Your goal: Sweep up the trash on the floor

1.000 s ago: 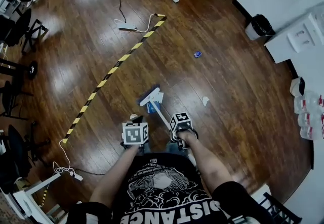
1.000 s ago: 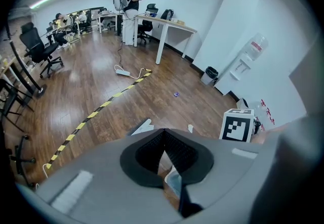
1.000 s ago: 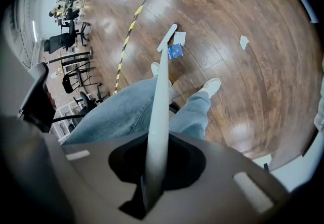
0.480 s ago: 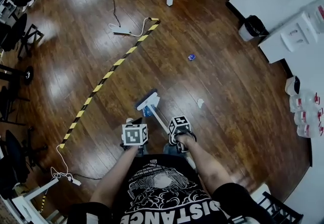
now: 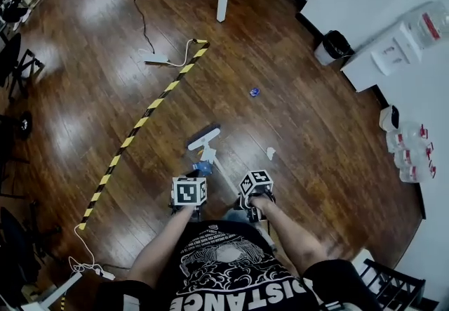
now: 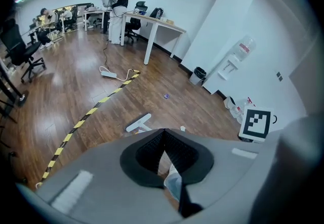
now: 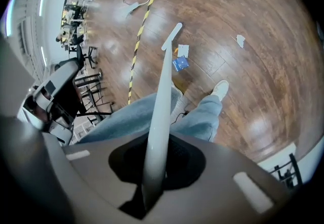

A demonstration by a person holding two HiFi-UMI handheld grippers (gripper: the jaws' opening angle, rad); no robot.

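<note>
Right claw (image 7: 152,172) gripping broom (image 7: 163,91), head (image 5: 203,137) now past blue trash (image 5: 202,168)

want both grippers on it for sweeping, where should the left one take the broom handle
Probably the bare shaft of the broom handle, just below the right gripper shut on it. Open the left gripper, now shut, and come from the left, jaws across the shaft: it is a slim straight rod slanting down to its head on the floor.

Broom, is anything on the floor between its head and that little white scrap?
Nothing visible. Only bare wooden floor lies between the broom head and the white scrap; the blue wrapper sits beside the head, off that line.
</note>
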